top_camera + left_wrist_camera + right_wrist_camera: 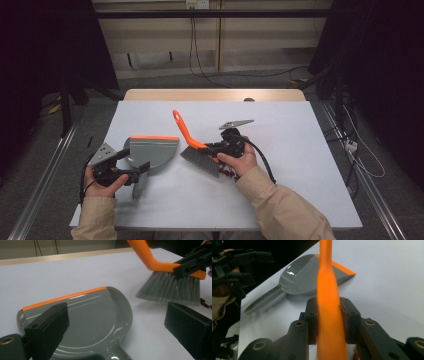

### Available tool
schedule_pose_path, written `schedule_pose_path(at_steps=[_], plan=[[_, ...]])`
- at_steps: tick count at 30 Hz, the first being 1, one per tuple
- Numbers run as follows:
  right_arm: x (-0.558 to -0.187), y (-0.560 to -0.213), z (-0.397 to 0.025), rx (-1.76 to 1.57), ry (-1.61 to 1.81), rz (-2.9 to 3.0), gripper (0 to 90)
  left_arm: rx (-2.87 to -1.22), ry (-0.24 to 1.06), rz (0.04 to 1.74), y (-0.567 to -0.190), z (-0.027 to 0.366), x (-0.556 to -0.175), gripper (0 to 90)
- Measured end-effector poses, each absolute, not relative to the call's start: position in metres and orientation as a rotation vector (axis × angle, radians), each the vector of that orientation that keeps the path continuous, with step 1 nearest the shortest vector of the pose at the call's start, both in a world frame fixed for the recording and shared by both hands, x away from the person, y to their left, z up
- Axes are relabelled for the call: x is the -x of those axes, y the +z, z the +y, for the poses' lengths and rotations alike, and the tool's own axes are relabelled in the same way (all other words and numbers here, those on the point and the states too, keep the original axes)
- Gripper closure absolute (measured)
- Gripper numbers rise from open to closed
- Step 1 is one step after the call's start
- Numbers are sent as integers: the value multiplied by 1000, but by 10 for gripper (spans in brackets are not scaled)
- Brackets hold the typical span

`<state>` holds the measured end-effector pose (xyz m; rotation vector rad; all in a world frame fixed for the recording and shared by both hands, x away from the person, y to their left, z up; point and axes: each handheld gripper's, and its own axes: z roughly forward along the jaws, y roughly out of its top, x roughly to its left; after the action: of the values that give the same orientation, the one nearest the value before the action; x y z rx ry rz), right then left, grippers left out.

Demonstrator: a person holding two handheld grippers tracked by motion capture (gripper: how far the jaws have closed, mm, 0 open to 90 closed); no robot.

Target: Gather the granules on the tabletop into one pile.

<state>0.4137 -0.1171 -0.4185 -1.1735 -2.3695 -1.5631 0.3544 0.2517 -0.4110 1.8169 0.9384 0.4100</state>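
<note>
On the bench (300, 150), the right claw (220, 148) pinches the orange brush (192, 145) at its back, bristles down, handle slanting up and away toward the far left. The grey dustpan (152, 150) lies flat just left of the bristles, orange lip on its far side, its handle running back toward the person. The left claw (137, 176) is spread, seemingly astride that handle without gripping it. Something small and dark red lies beside the bristles, perhaps debris. No writing is legible.
</note>
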Motion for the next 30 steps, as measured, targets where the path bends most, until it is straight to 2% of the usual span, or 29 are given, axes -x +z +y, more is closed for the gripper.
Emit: schedule_pose_path(at_steps=[7, 12, 30], plan=[[-429, -433, -108, 1316, -1519, -2332, 710, -1817, 410, 936, -411, 252, -354, 56], [-434, -439, -118, 1454, -1465, -2315, 708, -1818, 423, 936, -410, 251, -353, 56], [-394, -437, -160, 1806, -1447, -2188, 708, -1808, 426, 922, -406, 249, -351, 56]])
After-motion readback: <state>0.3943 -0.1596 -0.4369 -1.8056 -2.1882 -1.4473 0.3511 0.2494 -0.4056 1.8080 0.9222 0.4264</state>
